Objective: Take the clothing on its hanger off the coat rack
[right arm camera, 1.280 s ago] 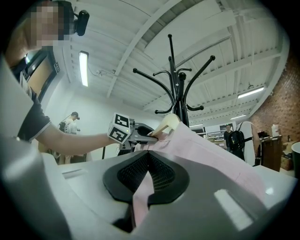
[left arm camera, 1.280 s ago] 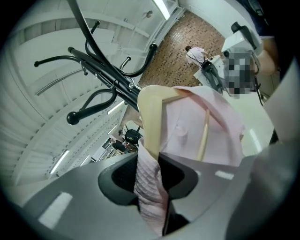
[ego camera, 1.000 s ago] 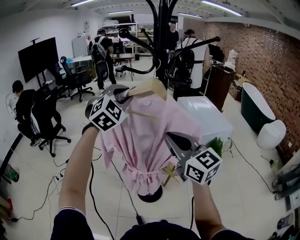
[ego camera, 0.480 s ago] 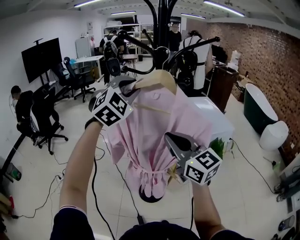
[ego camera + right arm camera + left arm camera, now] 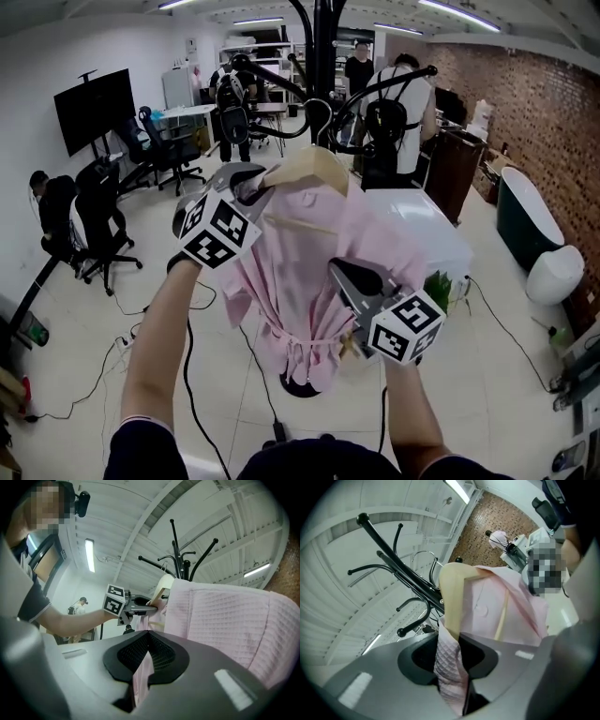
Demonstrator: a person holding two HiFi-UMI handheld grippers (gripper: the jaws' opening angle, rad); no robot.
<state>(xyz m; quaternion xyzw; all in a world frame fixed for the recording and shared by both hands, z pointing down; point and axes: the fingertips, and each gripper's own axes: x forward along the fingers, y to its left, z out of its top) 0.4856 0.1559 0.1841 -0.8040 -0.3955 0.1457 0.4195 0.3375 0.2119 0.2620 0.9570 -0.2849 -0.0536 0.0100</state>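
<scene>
1. The left gripper (image 5: 449, 648) had its fingers (image 5: 419, 656) clenched on the end of the wooden hanger (image 5: 309, 167). A quilted fold of the pink garment (image 5: 300, 272) was pinched in between them.
2. The right gripper (image 5: 146, 660) was clenched on a lower fold of the same garment, and the rest of the cloth hung beside and above its fingers (image 5: 164, 656).
3. Over the last second the hanger's shoulder had lifted slightly, and its wire hook (image 5: 319, 111) had come into sight above and beyond the left fingers, in front of the pole of the coat rack (image 5: 324, 56). Both grips had stayed as they were.
4. That suggested the lift-off was under way. Whether the hook had cleared the rack's arm could not be told, and the garment was still close against the rack, not carried away.
5. No brand, label or lettering could be read. The marker cubes (image 5: 214, 232) carried only black-and-white square patterns.
</scene>
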